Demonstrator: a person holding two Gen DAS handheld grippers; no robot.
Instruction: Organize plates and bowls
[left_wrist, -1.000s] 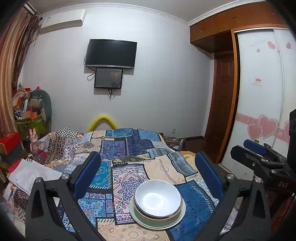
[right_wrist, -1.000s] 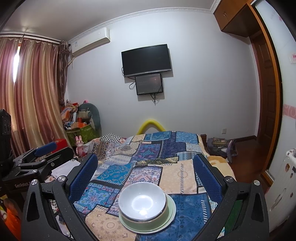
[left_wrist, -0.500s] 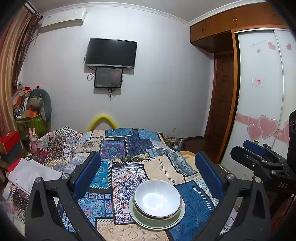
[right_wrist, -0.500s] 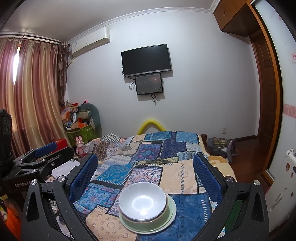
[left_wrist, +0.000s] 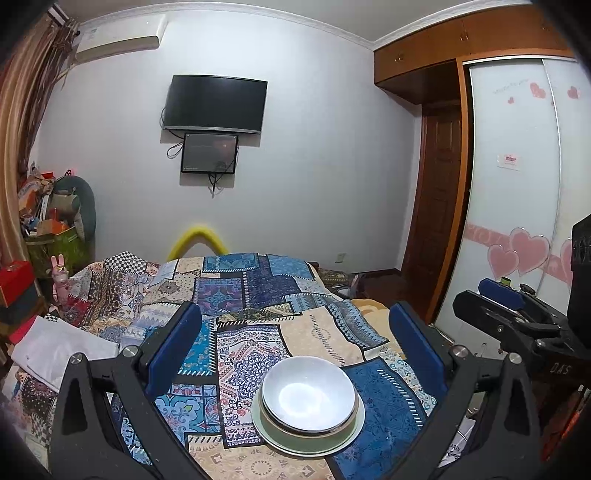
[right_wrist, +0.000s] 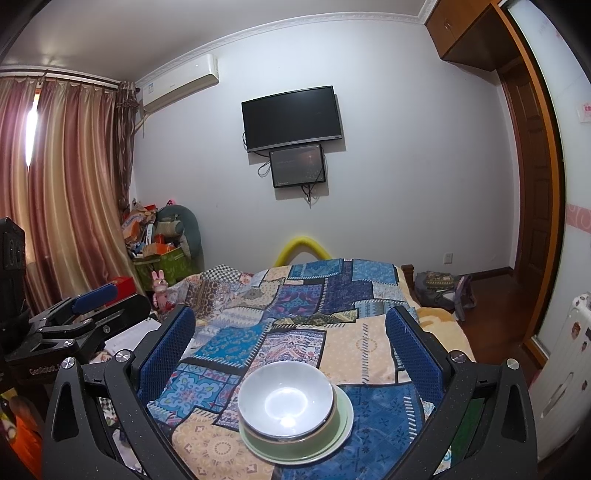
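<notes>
One glossy white round bowl (left_wrist: 309, 394) sits nested in a green bowl (right_wrist: 325, 424), stacked on one pale plate (left_wrist: 351, 434), on the patchwork bed (left_wrist: 325, 336) at 6 o'clock. Left gripper (left_wrist: 295, 350) and right gripper (right_wrist: 290, 347) hover with fingers released, blue-padded.

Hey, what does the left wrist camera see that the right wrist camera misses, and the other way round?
Only the left wrist view shows the white sliding wardrobe door with pink hearts. Only the right wrist view shows the pink-brown curtains and the white radiator with stickers. Both show the white bowl stacked on the pale green plate, the patchwork bedspread, the wall-mounted black television, and each other's open tongs: the right tongs at the left view's edge, the left tongs at the right view's.
</notes>
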